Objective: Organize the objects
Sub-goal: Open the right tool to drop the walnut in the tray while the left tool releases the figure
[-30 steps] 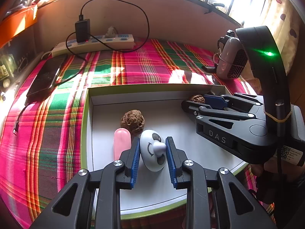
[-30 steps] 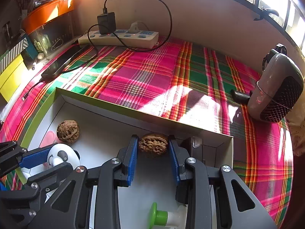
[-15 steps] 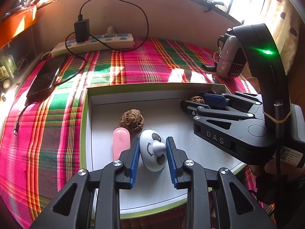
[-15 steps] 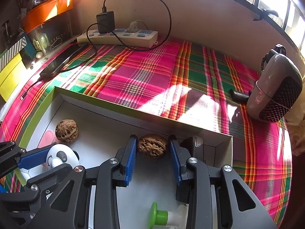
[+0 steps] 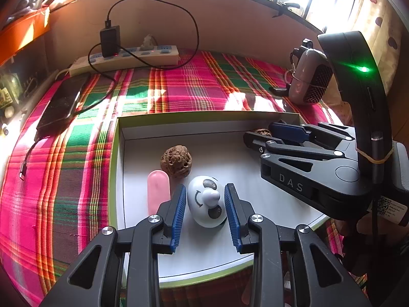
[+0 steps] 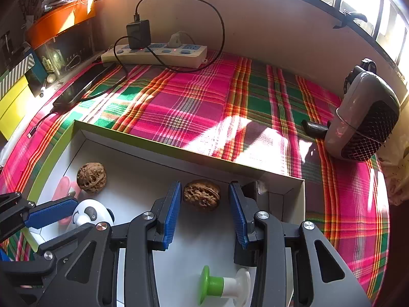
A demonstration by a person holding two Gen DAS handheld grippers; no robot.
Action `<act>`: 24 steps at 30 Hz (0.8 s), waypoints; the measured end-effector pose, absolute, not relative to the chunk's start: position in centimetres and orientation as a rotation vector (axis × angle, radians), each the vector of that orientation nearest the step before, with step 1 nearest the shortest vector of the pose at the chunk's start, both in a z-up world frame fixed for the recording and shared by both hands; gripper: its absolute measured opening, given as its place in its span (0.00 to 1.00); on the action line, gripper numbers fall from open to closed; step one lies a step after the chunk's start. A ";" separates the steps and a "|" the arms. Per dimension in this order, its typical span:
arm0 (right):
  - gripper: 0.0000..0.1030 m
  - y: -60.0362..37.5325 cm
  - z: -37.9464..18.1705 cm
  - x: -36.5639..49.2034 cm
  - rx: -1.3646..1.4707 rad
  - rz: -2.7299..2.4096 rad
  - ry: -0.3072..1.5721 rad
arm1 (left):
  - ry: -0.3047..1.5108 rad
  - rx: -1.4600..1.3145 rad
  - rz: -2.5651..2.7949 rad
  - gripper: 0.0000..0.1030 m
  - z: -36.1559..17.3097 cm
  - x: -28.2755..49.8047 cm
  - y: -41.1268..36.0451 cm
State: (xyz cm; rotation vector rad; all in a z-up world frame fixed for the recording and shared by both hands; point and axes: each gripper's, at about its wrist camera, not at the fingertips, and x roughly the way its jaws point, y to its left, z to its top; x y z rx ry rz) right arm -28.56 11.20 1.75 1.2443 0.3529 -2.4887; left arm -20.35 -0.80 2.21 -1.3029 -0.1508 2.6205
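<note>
**Both claws opening over a box of small things**

We see a shallow white box with a green rim (image 5: 113, 153) lying on a plaid cloth (image 5: 179, 89). Inside it, near the left wall, a panda-faced white egg toy (image 5: 207, 204) sits between the blue pads of the left claw (image 5: 205, 211); the jaws are opening, and a narrow gap shows on each side of the toy. Just left of it lies a pink capsule-shaped piece (image 5: 158, 192), and just beyond it a round walnut (image 5: 176, 161).

Toward the far right corner of the box, a second walnut (image 6: 202, 195) rests between the pads of the right claw (image 6: 203, 208). Those jaws are opening too; the left pad is at most grazing the nut and the right one stands clear of it. Nearer the camera in that view lies a green-and-white knobbed piece (image 6: 222, 285), on its side.

Both claws tilt downward into the box, the right one crossing the left wrist view from the right edge. Its body bears the letters "DAS" (image 5: 291, 183), and a green light (image 5: 363, 69) glows on its handle.

On the cloth beyond the box are a white power strip (image 6: 156, 55) with a black charger plugged in, a dark phone (image 5: 60, 105) at the left, and a small grey heater (image 6: 363, 125) at the right.
</note>
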 end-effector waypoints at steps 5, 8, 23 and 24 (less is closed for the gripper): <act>0.38 11.3 2.1 -28.2 1.222 -2.507 0.335 | -0.161 -1.295 2.630 0.29 2.5 -19.9 -1.0; 0.38 11.5 2.4 -27.9 1.211 -2.514 0.323 | -0.158 -1.289 2.633 0.29 2.7 -19.6 -1.0; 0.39 12.6 5.0 -23.7 1.131 -2.566 0.238 | -0.138 -1.215 2.680 0.29 4.6 -16.3 -1.3; 0.39 12.7 5.1 -23.4 1.127 -2.568 0.231 | -0.137 -1.210 2.683 0.29 4.8 -16.1 -1.3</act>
